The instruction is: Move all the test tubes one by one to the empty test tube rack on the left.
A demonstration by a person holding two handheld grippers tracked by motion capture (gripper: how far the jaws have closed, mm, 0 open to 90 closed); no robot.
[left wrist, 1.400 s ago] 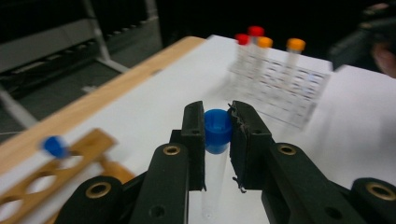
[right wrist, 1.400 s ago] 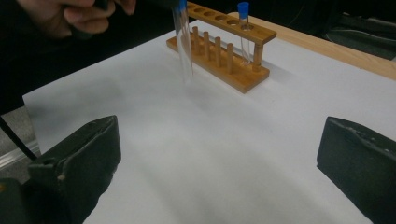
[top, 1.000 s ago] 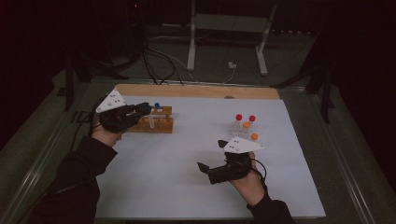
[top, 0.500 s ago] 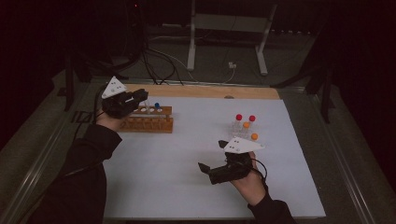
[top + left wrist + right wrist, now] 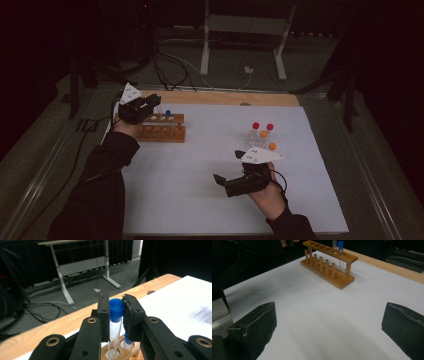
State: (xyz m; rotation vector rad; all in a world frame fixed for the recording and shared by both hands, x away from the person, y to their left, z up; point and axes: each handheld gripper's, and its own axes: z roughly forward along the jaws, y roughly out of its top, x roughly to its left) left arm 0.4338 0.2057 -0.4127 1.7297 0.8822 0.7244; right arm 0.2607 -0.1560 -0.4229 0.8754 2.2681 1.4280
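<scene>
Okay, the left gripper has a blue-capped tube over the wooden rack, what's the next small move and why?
Probably ease the left gripper straight down. Its jaws pinch the blue-capped tube just under the cap, and the tube's tip sits only at the mouth of a hole in the wooden rack, so it looks not yet seated. The right gripper rests open and apart, with no part in this.

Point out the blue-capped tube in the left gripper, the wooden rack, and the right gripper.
blue-capped tube (image 5: 116,308), left gripper view, on its blue cap between the jaws.
wooden rack (image 5: 342,281), right gripper view, on its base's near end.
right gripper (image 5: 221,184), high view, midway between its open jaws.
</scene>
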